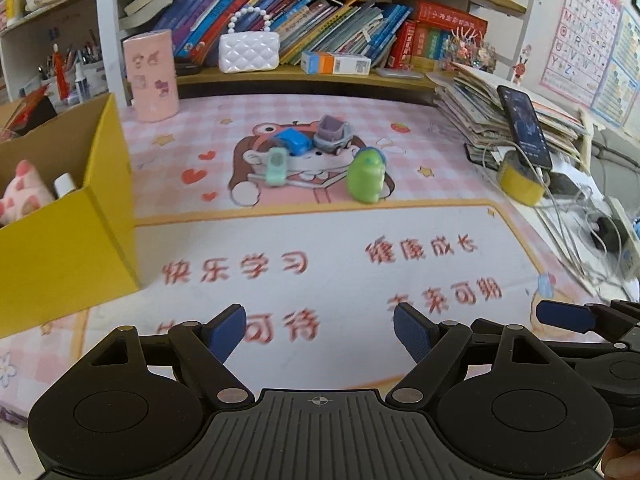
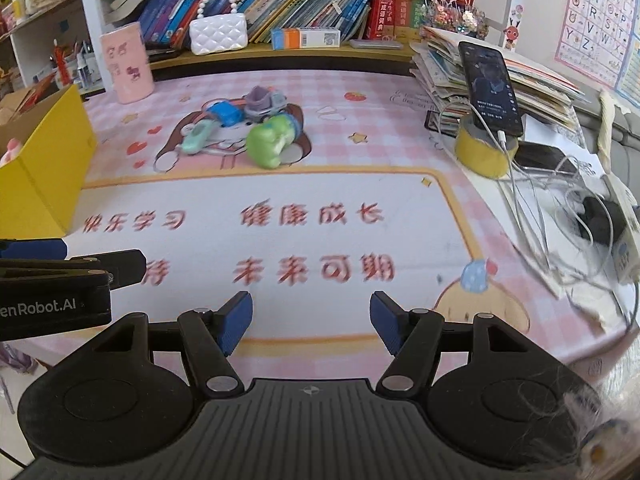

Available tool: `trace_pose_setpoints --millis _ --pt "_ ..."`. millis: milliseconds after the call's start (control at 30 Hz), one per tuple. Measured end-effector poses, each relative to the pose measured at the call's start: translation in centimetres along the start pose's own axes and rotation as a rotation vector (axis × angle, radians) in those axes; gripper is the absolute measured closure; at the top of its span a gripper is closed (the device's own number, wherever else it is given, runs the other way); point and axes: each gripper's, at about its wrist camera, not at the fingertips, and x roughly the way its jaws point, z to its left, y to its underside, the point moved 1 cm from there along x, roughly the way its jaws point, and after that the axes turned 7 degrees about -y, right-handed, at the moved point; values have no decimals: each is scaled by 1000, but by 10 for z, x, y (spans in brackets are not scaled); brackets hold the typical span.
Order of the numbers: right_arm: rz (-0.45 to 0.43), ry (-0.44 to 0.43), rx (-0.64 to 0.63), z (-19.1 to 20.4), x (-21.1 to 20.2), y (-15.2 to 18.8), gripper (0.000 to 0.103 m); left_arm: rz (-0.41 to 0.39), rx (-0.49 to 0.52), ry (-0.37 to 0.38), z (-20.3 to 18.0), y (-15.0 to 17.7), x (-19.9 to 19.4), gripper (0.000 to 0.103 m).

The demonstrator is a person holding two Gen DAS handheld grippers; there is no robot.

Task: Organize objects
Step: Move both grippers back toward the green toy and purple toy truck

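Yellow box [image 1: 60, 236] stands at the left edge of the desk [image 1: 320, 240], top open; inside it, a pink plush [image 1: 22, 194] and, just beside it, a white bottle [image 1: 65, 184]; the rest of its interior is out of view. Pink canister [image 1: 151, 76] stands upright at the back left of the desk, near the shelf [image 1: 304, 76]; its contents cannot be told.

Toys lie clustered on the cartoon print at mid-desk, well apart from the box: blue car [image 1: 294, 142] touching the grey truck [image 1: 333, 136]; the truck's purple bed is open-topped, contents not discernible; mint car [image 1: 276, 166] just in front of the blue car; green toy [image 1: 366, 176] to the right of the group.

Yellow tape roll [image 2: 482, 152] at the right carries an upright phone [image 2: 490, 88] with a cable attached.

Left gripper [image 1: 320, 330]: fingers wide apart, nothing between them; it hangs over the near part of the desk. Right gripper [image 2: 312, 322]: fingers parted, empty, with a narrower gap; beside the left gripper, over the near desk.
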Motion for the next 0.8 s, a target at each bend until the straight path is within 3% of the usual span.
trace_pose_setpoints --millis 467,800 --pt "-39 -73 17 -57 39 -58 40 -16 -52 -78 -38 -55 42 20" --pt "-106 -53 56 -89 71 -108 40 -36 -27 -118 -58 -93 88 21"
